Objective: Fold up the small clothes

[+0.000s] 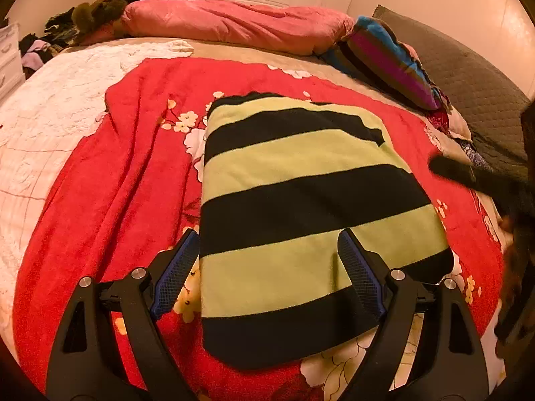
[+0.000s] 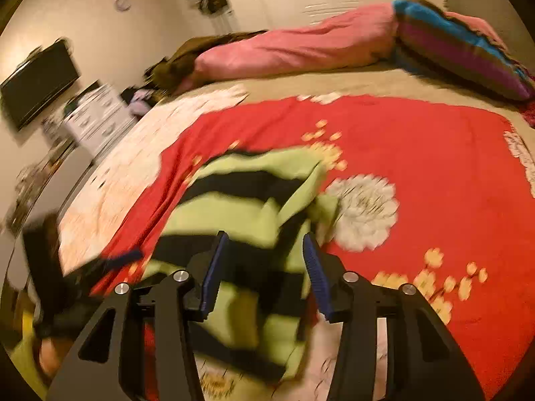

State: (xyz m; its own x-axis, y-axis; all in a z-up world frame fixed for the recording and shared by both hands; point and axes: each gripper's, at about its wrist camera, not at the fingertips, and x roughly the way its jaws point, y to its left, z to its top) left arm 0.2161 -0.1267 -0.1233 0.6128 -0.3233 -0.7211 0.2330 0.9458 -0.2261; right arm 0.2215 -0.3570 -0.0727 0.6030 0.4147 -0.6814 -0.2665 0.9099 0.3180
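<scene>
A small garment (image 1: 301, 200) with yellow-green and black stripes lies folded into a rough rectangle on the red floral blanket (image 1: 117, 183). My left gripper (image 1: 267, 234) hovers over its near end, open wide, with one blue pad off the left edge and the other above the cloth. In the blurred right wrist view, my right gripper (image 2: 265, 235) stands open above the garment (image 2: 240, 207). Its pads show a gap and are not pressing the cloth, and the garment's right side looks bunched there. A dark blurred finger (image 1: 451, 170) of the right gripper reaches in from the right edge.
The red blanket (image 2: 418, 153) covers the near bed, with a white quilt (image 1: 50, 117) to its left. A pink duvet (image 1: 234, 23) and a striped pillow (image 1: 391, 63) lie at the far side. White drawers (image 2: 97, 117) and a wall screen (image 2: 40, 83) stand beyond the bed's left edge.
</scene>
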